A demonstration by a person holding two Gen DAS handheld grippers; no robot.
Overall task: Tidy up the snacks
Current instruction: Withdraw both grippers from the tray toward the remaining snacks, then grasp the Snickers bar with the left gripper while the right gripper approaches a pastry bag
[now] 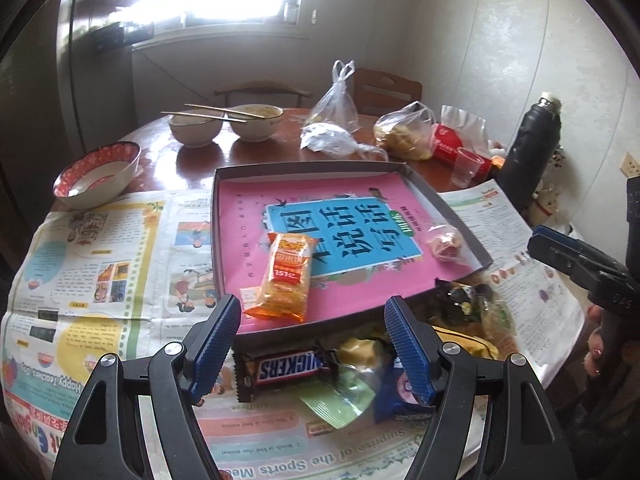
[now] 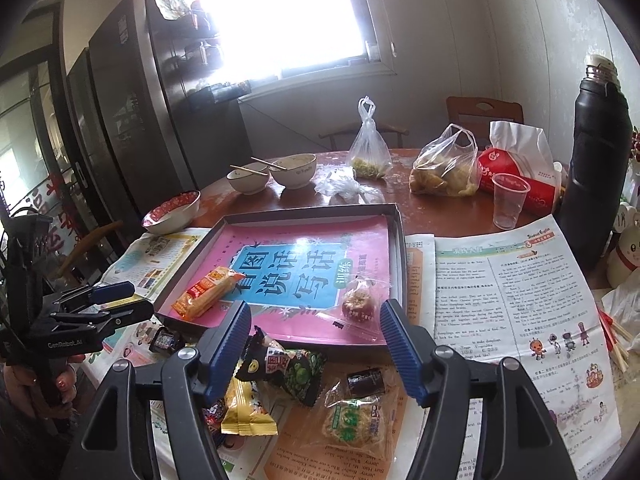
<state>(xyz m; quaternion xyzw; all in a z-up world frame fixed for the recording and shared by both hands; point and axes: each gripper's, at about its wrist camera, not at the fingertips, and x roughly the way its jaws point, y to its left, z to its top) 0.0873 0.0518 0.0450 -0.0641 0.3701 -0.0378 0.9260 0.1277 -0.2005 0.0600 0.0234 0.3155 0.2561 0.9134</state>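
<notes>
While both cameras look over the same shallow tray on a table spread with newspaper, each one shows something the other hides. Only the left wrist view gives a full Snickers bar, lying just below the tray's near rim beside a blue wrapper — the word "SNICKERS" reads upside down. Only the right wrist view shows clearly the dark green packet, a yellow packet and a clear-wrapped round cake, all on the newspaper outside the tray.

Inside the tray lie two snacks on a pink book cover: an orange packet at the near edge and a small reddish round snack in clear film near the right wall.

"GenRobot.AI" can be read on the left gripper as seen from the right. On the newspaper one reads "of the Sports".

Both grippers point down at a slant over the loose snacks. The left gripper stands with jaws apart and nothing between them. The right gripper is also spread, empty — a hand holds the left tool's handle.
</notes>
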